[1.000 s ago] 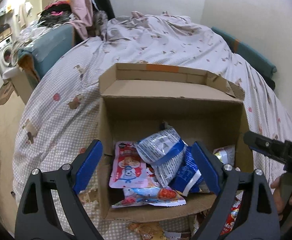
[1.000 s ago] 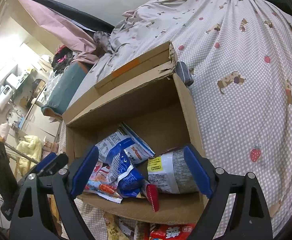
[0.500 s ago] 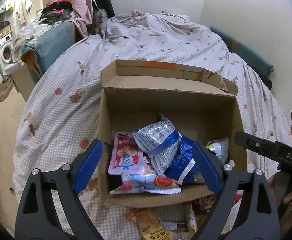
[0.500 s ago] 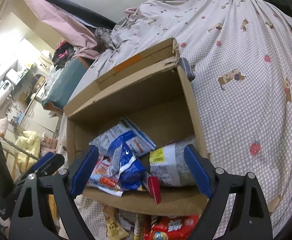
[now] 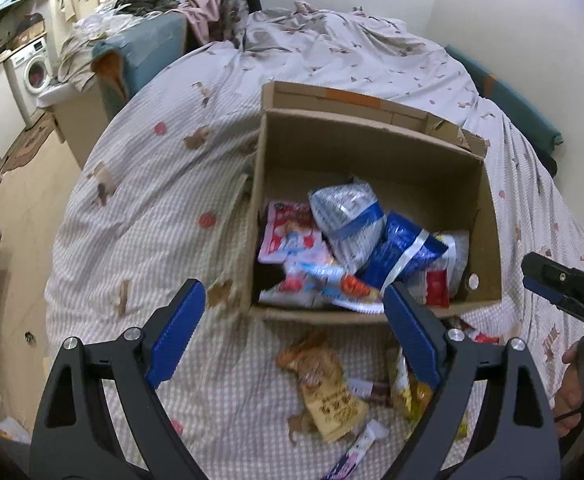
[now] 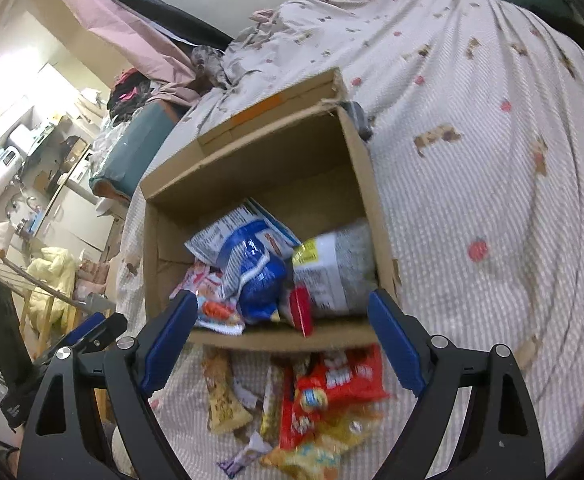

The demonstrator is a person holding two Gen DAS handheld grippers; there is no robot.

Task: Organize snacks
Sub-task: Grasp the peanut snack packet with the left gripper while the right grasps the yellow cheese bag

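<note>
1. Loose snack packets (image 6: 324, 400) on the bed cover, just in front of and partly between the right gripper's (image 6: 282, 344) fingers: a red bag (image 6: 344, 376), a tan bar (image 6: 224, 396), yellow wrappers. In the left wrist view, a brown packet (image 5: 324, 380) below and between the left gripper's (image 5: 292, 336) blue pads.
2. Beyond the fingertips, an open cardboard box (image 5: 372, 148) on the bed, already part filled: a blue bag (image 5: 404, 248), a silver-blue bag (image 5: 348, 212), a pink pouch (image 5: 288, 232), a grey-white pack (image 6: 332, 268).
3. Both grippers wide apart, nothing held, pads touching nothing.
4. Just changed: compared with a second ago, both cameras drawn back from the box. Box smaller and farther ahead now; the loose packets before it, then nearly hidden at the lower edge, now in plain sight.
5. Meaning, as a judgement: the last drop into the box probably finished, hands returning for the next packet. Task partly done, several packets left outside.
6. Farther out: dotted bed cover (image 6: 492, 200) with small prints, a washing machine (image 5: 32, 72) far to the left.
</note>
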